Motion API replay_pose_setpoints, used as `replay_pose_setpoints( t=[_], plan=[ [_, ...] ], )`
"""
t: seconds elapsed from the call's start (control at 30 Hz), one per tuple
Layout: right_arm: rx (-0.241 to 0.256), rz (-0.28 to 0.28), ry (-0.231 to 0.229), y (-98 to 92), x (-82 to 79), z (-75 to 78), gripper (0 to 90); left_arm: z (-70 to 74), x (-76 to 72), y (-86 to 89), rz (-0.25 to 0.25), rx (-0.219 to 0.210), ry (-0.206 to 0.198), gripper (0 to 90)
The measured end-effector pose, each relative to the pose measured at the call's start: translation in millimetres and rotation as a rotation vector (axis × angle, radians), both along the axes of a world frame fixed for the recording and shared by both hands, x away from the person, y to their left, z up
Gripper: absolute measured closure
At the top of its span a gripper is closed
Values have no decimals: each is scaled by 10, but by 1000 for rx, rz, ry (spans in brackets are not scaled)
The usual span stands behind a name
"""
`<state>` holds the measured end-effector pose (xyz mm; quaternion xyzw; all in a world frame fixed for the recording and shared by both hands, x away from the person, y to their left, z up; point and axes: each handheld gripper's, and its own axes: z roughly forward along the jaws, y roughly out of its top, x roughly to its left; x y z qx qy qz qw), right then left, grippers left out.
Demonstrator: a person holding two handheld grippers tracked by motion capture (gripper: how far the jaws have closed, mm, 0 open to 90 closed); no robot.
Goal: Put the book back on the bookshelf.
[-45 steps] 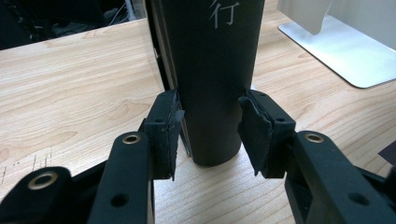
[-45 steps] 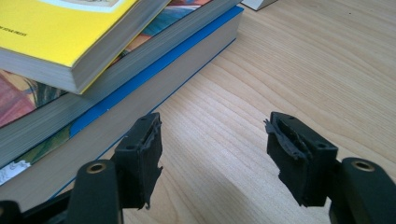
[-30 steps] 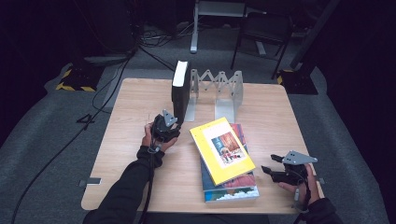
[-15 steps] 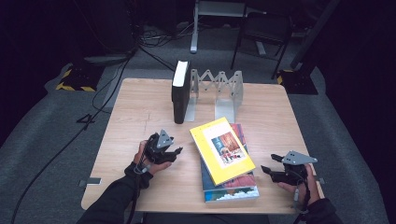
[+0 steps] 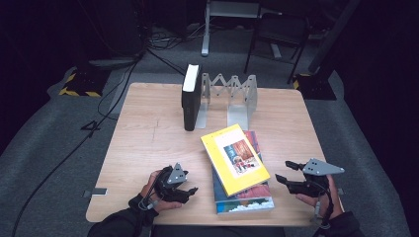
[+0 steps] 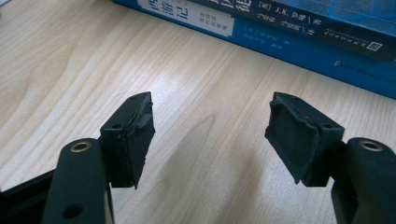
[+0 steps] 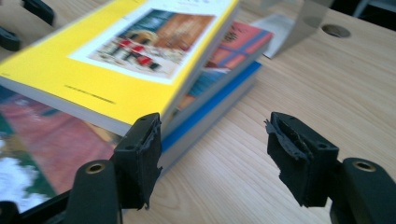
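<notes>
The left gripper (image 5: 190, 190) rests low on the desk (image 5: 148, 143) with its jaws wide apart and holding nothing, the blue spine of the bottom book (image 6: 299, 35) lying just ahead of them. The right gripper (image 5: 285, 173) also has its jaws spread wide and empty, its left jaw just beside the stack's edge. The yellow book (image 7: 107, 60) tops that stack, lying askew ahead and left of the right jaws.

The table (image 5: 148, 133) is bright while the room around it is dark, and the yellow book (image 7: 116, 60) looks blurry up close, with soft shadows under the jaws.
</notes>
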<state>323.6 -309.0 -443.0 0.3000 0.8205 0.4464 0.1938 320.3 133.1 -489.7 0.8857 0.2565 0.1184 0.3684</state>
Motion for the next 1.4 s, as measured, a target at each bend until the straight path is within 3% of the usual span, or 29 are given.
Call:
replay_pose_setpoints(
  t=[0.23,0.33,0.47,0.67,0.73,0.8,1.0,1.07,1.23,1.3,1.4],
  plan=[
    [18,84,7,180,-54,76,352,-97,19,-63,-7,43,9,298],
    [2,114,19,257,-57,54,348,-105,18,-71,-13,36,7,292],
    [6,127,36,332,-36,34,335,-142,51,-68,-18,-5,38,270],
    [-13,143,91,440,52,-57,305,-143,100,-92,-45,0,41,217],
    [-50,140,115,507,106,-126,268,-144,147,-105,-53,6,44,186],
    [-35,139,142,507,137,-149,262,-135,212,-125,-27,14,43,186],
    [-63,148,130,523,77,-128,330,-93,315,-138,9,31,11,227],
    [-68,198,133,542,25,-120,390,-54,392,-107,33,-2,8,231],
    [-106,255,119,633,-95,-85,415,40,594,-36,88,-68,-5,242],
    [-78,282,139,618,-91,-51,439,51,675,-41,98,-74,-11,247],
    [-16,263,145,573,-41,87,435,59,772,-66,112,-57,-26,251]
  ],
)
